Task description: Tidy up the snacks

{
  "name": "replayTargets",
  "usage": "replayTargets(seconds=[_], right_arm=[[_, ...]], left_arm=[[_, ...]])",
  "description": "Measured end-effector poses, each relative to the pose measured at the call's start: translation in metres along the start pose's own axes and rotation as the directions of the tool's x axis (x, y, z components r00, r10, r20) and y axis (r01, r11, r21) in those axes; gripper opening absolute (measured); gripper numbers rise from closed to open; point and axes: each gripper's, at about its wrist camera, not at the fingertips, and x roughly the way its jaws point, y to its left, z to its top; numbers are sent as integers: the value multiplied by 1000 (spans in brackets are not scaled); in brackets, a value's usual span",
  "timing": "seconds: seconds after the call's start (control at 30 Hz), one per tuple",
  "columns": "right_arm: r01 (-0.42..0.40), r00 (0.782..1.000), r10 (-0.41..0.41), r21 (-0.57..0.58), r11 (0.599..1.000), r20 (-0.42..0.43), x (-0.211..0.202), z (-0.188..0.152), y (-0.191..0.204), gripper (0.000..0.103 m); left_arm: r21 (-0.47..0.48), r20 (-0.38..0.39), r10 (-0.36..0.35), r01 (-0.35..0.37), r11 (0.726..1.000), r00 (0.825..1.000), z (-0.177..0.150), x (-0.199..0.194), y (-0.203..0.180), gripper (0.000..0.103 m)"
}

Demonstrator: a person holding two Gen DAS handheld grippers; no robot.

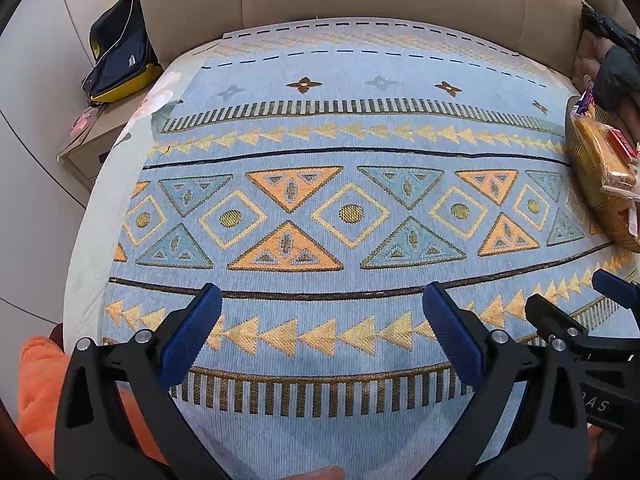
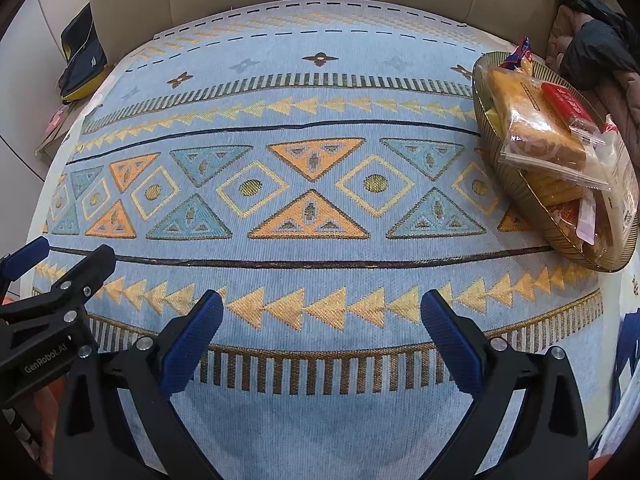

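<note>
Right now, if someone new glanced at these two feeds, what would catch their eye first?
The patterned blue blanket with orange and teal triangles fills both views. On its right side sits a woven basket piled with wrapped snacks. In the foreground, the left gripper and right gripper both hover above bare cloth, jaws wide open and holding nothing.

Black gripper [image 2: 322, 320] frames, ribbed blue jaws, silver screws, white lettering.

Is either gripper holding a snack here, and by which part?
Neither. The left gripper and right gripper are both open and empty; the snacks lie in the basket.
</note>
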Motion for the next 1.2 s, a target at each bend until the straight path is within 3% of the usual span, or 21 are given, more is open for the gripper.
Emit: replayTargets(seconds=[0.23, 0.43, 0.53, 0.67, 0.8, 0.97, 1.07, 1.2], right_arm=[[4, 1000, -4, 0, 1000, -4, 3, 1, -1, 98], [13, 1000, -13, 14, 1000, -4, 5, 4, -5, 98], [14, 1000, -14, 30, 999, 4, 2, 5, -9, 98], [-7, 1000, 5, 72, 997, 25, -9, 7, -19, 98], [-70, 997, 65, 137, 988, 38, -21, 6, -32, 98], [-143, 990, 142, 247, 959, 20, -19, 5, -46, 98], [-144, 989, 150, 298, 944, 2, -11, 5, -50, 98], [-49, 998, 54, 254, 966, -13, -2, 3, -50, 98]], left_arm=[[17, -3, 20, -20, 1000, 1000, -1, 3, -2, 100], [48, 1, 81, -81, 996, 997, -10, -1, -7, 100], [70, 4, 85, -85, 994, 996, -8, -20, -13, 100], [71, 64, 107, -111, 991, 992, 5, -60, -15, 100], [-11, 95, 93, -93, 996, 991, 25, -83, -15, 100], [-32, 49, 102, -101, 994, 994, 27, -44, -16, 100], [-54, 26, 132, -130, 990, 991, 18, -13, -6, 100], [-59, 5, 143, -143, 988, 990, 13, 14, 1, 100]])
